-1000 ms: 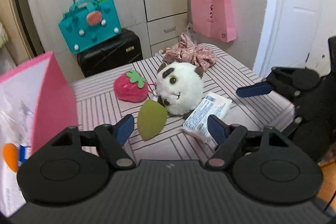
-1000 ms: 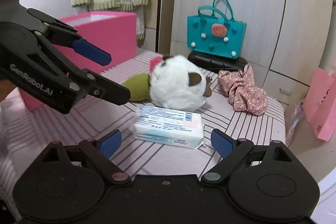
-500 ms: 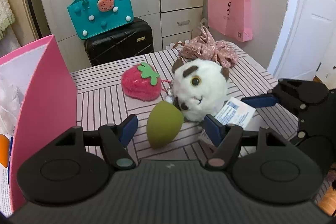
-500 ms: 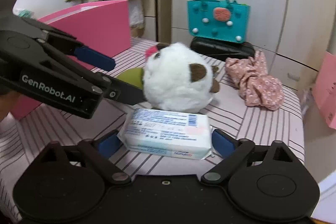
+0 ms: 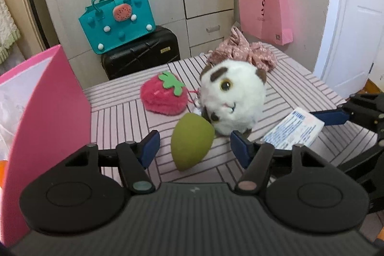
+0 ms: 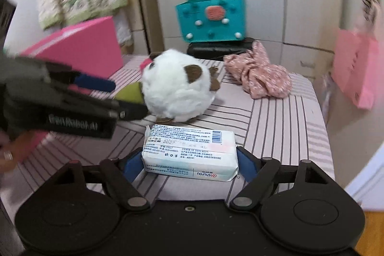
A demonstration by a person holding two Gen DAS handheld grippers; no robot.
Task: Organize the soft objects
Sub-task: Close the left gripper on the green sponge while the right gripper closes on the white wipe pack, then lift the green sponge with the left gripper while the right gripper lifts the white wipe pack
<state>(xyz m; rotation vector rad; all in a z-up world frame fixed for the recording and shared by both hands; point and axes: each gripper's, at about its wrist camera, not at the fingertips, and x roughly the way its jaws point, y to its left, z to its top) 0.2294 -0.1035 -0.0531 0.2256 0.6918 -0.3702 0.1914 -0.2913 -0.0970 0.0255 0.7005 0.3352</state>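
Item: left gripper [image 5: 193, 148], jaws closing around the green sponge [image 5: 191, 140] on the striped table [image 5: 115, 116], pads not touching. Right gripper [image 6: 189, 163], closing, brackets the tissue pack [image 6: 189, 152]. We expect either to squirt sideways, nudging the plush [image 5: 234, 97].

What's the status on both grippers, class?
Left gripper closing around green egg-shaped sponge. Right gripper closing on white wipes pack. White plush toy crowds sponge.
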